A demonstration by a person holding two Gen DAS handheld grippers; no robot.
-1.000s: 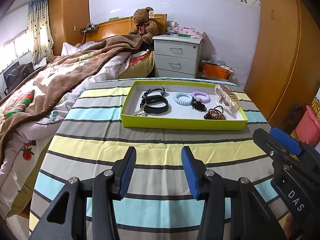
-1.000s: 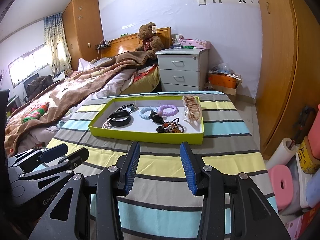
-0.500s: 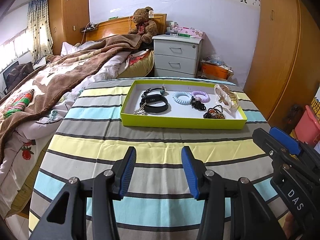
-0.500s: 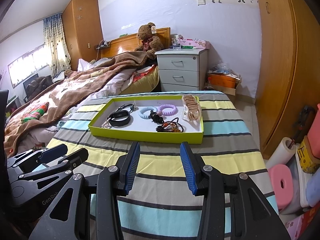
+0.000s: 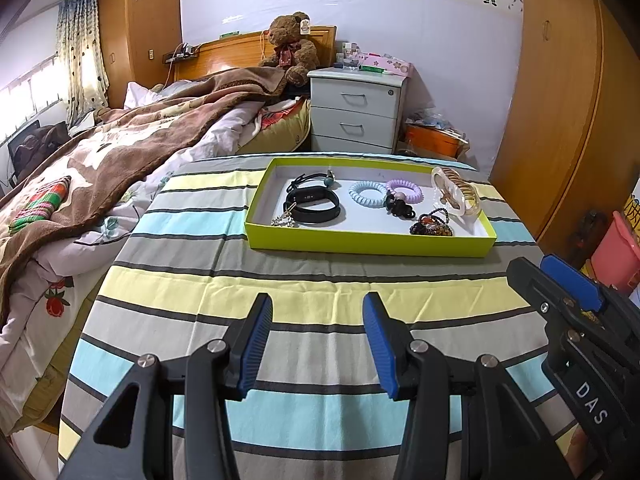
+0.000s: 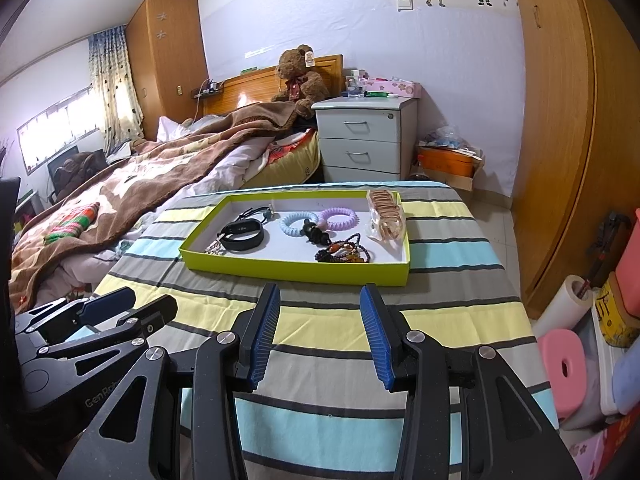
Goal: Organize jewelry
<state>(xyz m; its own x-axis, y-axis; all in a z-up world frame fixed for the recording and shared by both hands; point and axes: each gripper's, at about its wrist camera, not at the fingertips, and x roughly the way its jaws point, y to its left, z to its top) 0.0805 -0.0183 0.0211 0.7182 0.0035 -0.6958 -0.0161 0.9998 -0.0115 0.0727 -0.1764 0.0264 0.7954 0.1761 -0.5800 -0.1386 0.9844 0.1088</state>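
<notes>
From where I sit, the lime-green tray lies on the striped tablecloth toward the far end of the table, and all the jewelry I can see sits inside it on the white floor. At its left end lies a black wristband, with a thin black cord bracelet just behind it and a small silvery chain piece at the near-left corner, touching the band's edge. Toward the middle lie two coil hair ties side by side, a pale blue one and a lilac one, with a small black clip-like piece just in front of them. Nearer the front wall sits a dark beaded bracelet in a heap. A clear packet of gold bangles leans on the tray's right wall, its top over the rim. My left gripper hangs over bare cloth well short of the tray, its blue-padded jaws spread with nothing between them. My right gripper does the same a little closer to the tray's front wall, jaws likewise apart and empty. Each claw shows at the edge of the other's view, side by side and apart.
</notes>
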